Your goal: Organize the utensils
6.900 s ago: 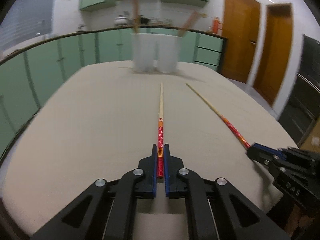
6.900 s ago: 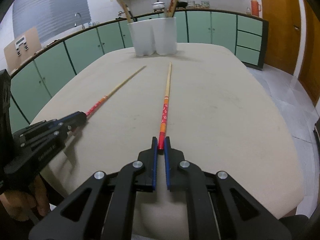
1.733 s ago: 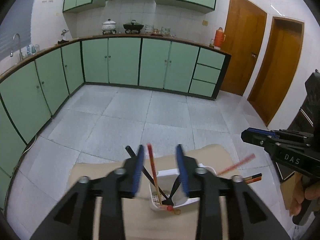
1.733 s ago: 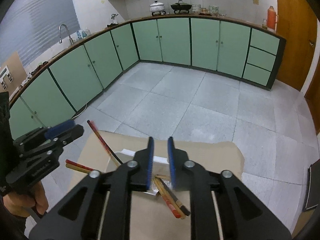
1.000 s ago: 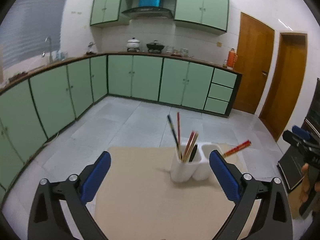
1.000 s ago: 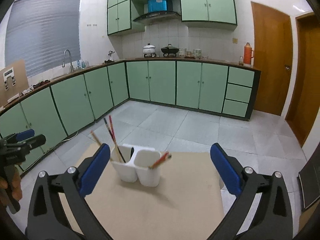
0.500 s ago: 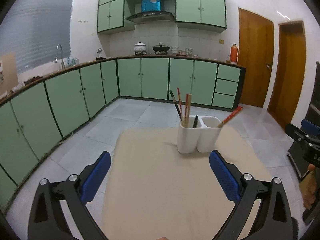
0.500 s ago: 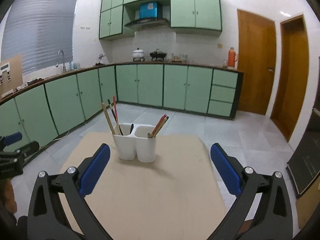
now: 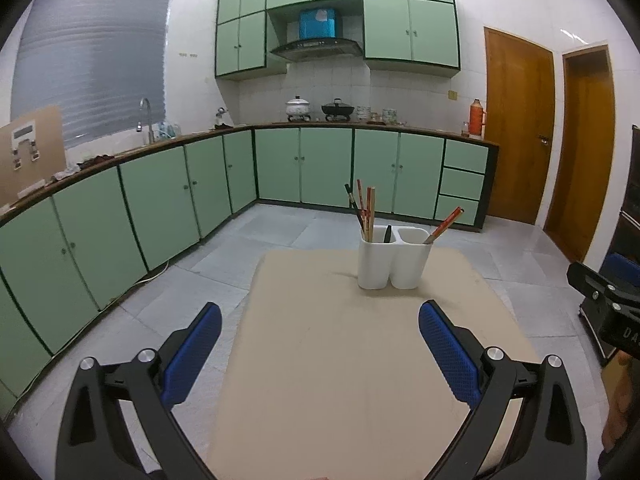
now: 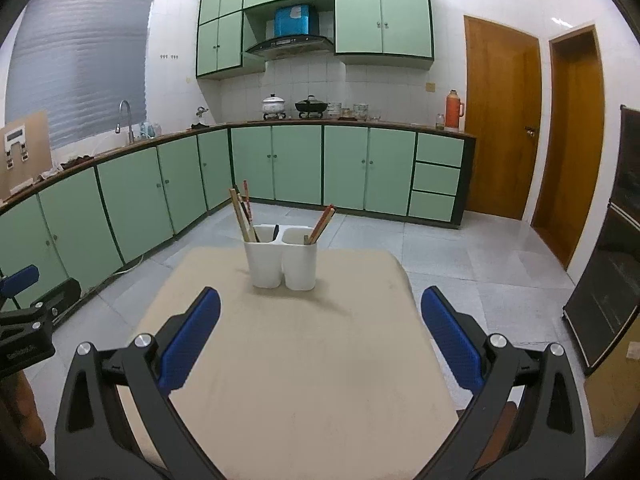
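The left tool [image 9: 318, 354] and right tool [image 10: 320, 338] are spread wide with nothing between their pads, as half a second ago; both have since drawn a little farther back. The white two-cup holder [image 9: 394, 258] stands upright at the far end of the beige surface [image 9: 340, 380], well beyond both tools, right of centre in the left view and just left of centre in the right. Chopsticks [image 10: 242, 216] lean in its left cup, a red pair [image 10: 322, 220] in its right; a dark utensil, perhaps a spoon, barely shows.
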A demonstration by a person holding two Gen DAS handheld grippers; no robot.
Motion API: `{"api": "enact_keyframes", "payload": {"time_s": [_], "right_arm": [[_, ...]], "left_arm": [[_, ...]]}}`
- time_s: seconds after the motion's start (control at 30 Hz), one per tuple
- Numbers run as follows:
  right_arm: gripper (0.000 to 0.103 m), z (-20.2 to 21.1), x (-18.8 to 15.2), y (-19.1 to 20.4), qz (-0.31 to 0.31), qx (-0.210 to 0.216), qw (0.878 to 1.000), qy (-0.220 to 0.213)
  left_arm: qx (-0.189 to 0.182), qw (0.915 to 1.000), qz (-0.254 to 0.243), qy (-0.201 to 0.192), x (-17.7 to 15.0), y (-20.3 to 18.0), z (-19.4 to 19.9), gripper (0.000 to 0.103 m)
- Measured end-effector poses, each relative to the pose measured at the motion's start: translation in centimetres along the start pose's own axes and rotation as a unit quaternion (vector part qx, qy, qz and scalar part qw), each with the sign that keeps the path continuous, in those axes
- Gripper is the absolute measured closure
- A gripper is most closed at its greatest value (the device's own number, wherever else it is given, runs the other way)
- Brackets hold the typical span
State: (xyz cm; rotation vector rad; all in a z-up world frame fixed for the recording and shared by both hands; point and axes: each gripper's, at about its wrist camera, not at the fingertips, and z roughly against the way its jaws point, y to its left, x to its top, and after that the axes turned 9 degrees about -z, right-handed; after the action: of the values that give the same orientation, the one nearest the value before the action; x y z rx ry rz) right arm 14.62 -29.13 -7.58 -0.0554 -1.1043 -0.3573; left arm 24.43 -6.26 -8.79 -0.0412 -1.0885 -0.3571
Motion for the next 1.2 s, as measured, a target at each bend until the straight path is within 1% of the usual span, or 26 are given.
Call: {"api": "enact_keyframes", "payload": {"time_s": [0.17,0.4,0.43,0.53,0.67,0.77,0.87,1.03,1.2], "right_arm": [[0.006,2.5,-1.2,0.1,-0.011,0.004,1.000,0.005],[0.006,6.2,-2.6,-0.5,-0.027,0.006,1.000,0.008],[0.006,7.0,-2.8,-0.5,-0.028,0.006,1.000,0.005],[0.006,9.3,-3.5,-0.9,-0.029,-0.001,1.000,-0.008],[0.006,11.5,-4.7,-1.4,-0.037,0.003,0.999,-0.007],[0.006,12.9,-5.8,-1.5,-0.030,-0.002,1.000,-0.008],[0.006,14.9,-6.9,-1.5,-0.021,-0.009,1.000,-0.020],[0.006,17.4,-7.2,-1.4,-0.018,-0.014,0.999,-0.044],[0.006,19.1,-6.9,-0.9,-0.009,-0.022,0.997,-0.077]], "left_arm": [[0.004,1.0000,0.001,-0.003,-1.1,-0.2,3.0,0.006],[0.015,0.9997,-0.002,-0.019,-2.6,-0.7,7.6,0.006],[0.019,0.9996,-0.001,-0.020,-2.9,-0.7,8.4,0.006],[0.016,0.9996,0.011,-0.020,-3.7,-0.3,10.5,0.006],[0.029,0.9991,0.024,-0.019,-4.8,0.0,12.9,0.006],[0.036,0.9989,0.029,-0.012,-5.7,0.5,14.6,0.006],[0.046,0.9983,0.032,-0.018,-6.2,1.0,16.8,0.006],[0.078,0.9959,0.028,-0.034,-7.2,1.3,20.2,0.006],[0.081,0.9952,0.043,-0.034,-7.8,2.0,20.8,0.006]]}}
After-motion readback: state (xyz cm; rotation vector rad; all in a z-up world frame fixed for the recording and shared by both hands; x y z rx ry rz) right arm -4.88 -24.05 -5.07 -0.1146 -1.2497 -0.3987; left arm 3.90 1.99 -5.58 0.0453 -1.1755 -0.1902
